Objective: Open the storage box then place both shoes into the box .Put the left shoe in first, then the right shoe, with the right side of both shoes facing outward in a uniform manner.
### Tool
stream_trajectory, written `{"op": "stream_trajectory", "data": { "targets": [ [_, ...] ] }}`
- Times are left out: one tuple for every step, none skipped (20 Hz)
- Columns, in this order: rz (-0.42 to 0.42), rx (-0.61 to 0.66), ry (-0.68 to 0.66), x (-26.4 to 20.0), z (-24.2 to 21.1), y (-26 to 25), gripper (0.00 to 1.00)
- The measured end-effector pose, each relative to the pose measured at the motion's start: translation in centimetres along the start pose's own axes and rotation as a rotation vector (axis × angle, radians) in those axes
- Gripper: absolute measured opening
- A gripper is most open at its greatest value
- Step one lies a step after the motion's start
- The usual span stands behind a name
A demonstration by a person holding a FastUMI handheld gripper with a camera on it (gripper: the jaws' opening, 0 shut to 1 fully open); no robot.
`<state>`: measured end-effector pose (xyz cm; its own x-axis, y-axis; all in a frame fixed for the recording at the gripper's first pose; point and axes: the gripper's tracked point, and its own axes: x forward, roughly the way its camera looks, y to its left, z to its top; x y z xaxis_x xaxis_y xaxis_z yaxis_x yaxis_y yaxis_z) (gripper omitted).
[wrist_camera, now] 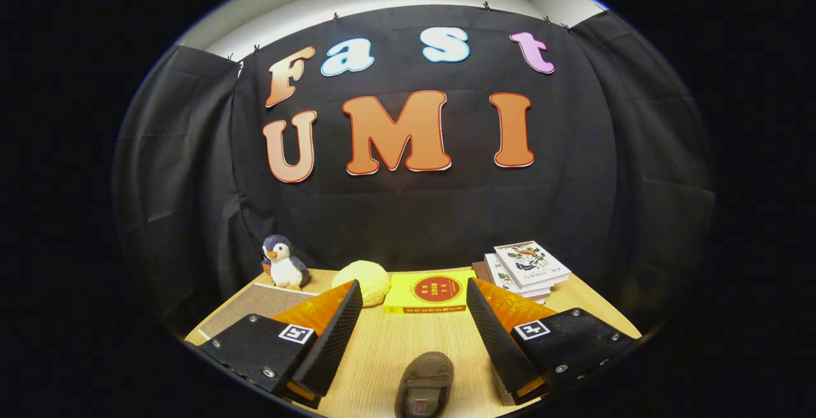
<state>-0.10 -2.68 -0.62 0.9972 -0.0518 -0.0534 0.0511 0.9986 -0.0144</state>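
Between the claw's (414, 335) two spread fingers, at six o'clock and closest to the camera, one brown shoe (424, 385) is lying on the wooden counter (382, 354), touched by neither finger. The fingers are standing wide apart and gripping nothing.

At twelve o'clock beyond the shoe a flat yellow box (430, 292) with a red round mark is resting, closed; I cannot tell whether this is the storage box, nor what it is holding. At eleven o'clock a pale yellow round plush (362, 281) is sitting just beside it, and a penguin toy (284, 263) is standing at ten o'clock by a grey mat (255, 300). At one o'clock a stack of books (526, 269) is lying.

Judging from this, the shoe could get grabbed before any box is opened, breaking the order; which shoe this is remains unclear too.
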Motion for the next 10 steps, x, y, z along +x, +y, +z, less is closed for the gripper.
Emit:
{"op": "stream_trajectory", "data": {
  "targets": [
    [0.005,0.002,0.002,0.1,-0.1,0.1,0.98],
    [0.011,0.005,0.005,0.1,-0.3,0.2,0.98],
    [0.024,0.008,0.009,0.2,-0.6,0.5,0.98],
    [0.046,0.013,0.017,0.4,-0.9,0.9,0.98],
    [0.076,0.024,0.028,0.5,-1.4,1.5,0.98],
    [0.121,0.043,0.041,0.7,-2.1,2.3,0.98],
    [0.174,0.071,0.063,0.9,-2.9,3.4,0.98],
    [0.229,0.107,0.094,1.1,-4.0,4.5,0.98],
    [0.284,0.152,0.133,1.4,-5.3,5.5,0.98],
    [0.339,0.21,0.173,1.7,-6.5,6.5,0.98]
  ]
}}
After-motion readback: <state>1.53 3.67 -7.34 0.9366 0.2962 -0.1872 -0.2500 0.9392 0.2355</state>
